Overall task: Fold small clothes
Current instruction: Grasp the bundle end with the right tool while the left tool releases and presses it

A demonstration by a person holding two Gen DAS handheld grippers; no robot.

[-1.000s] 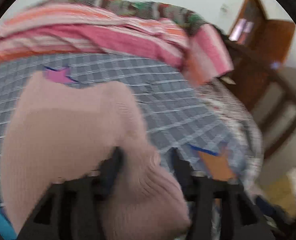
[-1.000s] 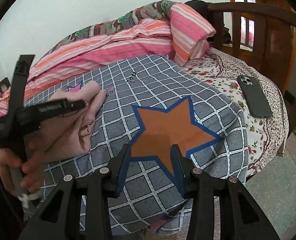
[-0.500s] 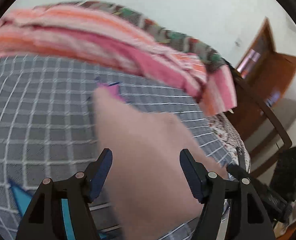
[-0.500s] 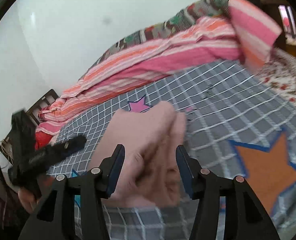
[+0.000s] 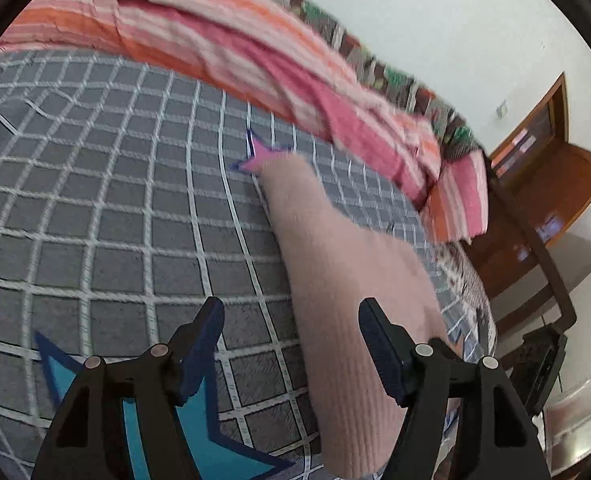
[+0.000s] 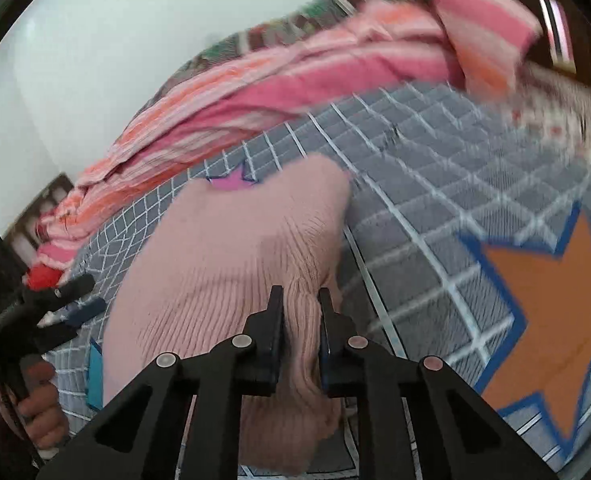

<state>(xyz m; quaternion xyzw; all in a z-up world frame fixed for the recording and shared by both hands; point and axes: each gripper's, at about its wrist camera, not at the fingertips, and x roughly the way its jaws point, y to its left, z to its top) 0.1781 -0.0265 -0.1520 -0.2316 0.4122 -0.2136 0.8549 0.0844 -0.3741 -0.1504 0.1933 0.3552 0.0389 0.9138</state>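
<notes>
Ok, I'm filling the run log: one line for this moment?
step: fold | right gripper: just closed on pink sweater | left gripper: open, sweater edge between fingers | surface: checked bedspread

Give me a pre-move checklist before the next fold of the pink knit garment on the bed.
1. Right gripper pinching pink knit garment: ok, jaws just closed on a ribbed fold.
2. Left gripper free: ok, open, jaws just widened, garment beside its right finger, not pinched.
3. Garment lying flat: not ok, bunched.
4. Checked bedspread bare to the garment's left: ok.
5. Garment's far edge: cannot tell, blurred.
</notes>
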